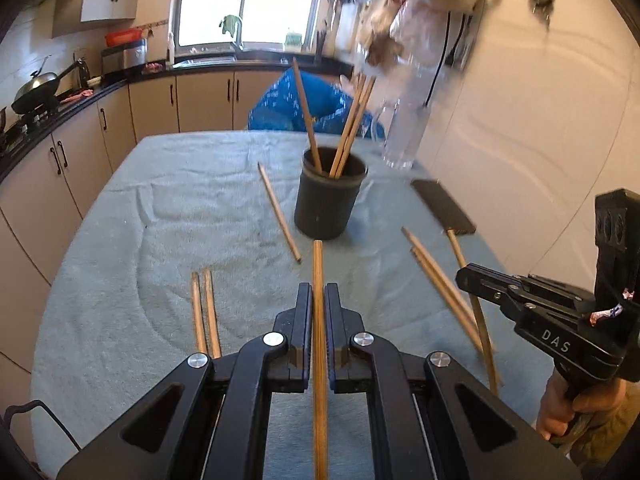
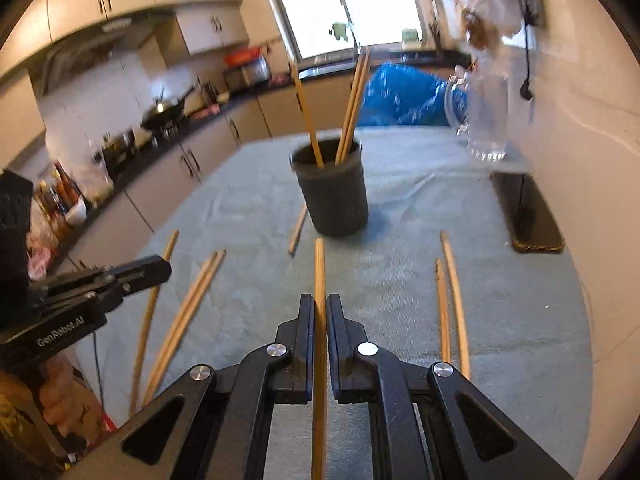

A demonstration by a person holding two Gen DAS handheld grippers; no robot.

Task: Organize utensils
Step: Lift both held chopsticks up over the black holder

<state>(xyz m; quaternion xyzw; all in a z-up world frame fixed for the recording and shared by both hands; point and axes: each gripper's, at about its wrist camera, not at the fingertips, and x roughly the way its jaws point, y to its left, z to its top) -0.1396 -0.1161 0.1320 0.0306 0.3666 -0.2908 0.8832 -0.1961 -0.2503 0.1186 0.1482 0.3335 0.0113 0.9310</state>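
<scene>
Dark round cylindrical holder [image 1: 330, 196] at 12 o'clock from both grippers, on pale green towel-covered table [image 1: 120, 240], with wooden chopsticks standing inside [image 1: 352, 120]. Loose wooden chopsticks scattered around: single one [image 1: 279, 212] at 10 o'clock of holder, pair [image 1: 206, 312] at 10 o'clock of left gripper, crossed bunch [image 1: 444, 280] at 2 o'clock. Flat black phone-like slab [image 1: 442, 206] at 3 o'clock of holder, clear glass vase [image 1: 400, 136] at 1 o'clock, by wall. Blue patterned fabric [image 1: 296, 104] behind table. Nothing between held sticks and holder.

Left wrist view only: right gripper from side with bare hand [image 1: 580, 408] on grip at 4 o'clock. Right wrist view only: left gripper body at 9 o'clock, slab's patterned lower edge [image 2: 538, 246], bottles on counter at 9 o'clock.

Left gripper [image 1: 319, 300] clamped tight on long wooden chopstick [image 1: 319, 360], stick running along finger line, tip toward holder. Right gripper [image 2: 319, 308] likewise pinched on own long wooden stick [image 2: 319, 360]. Both pitched downward over table, side by side.
</scene>
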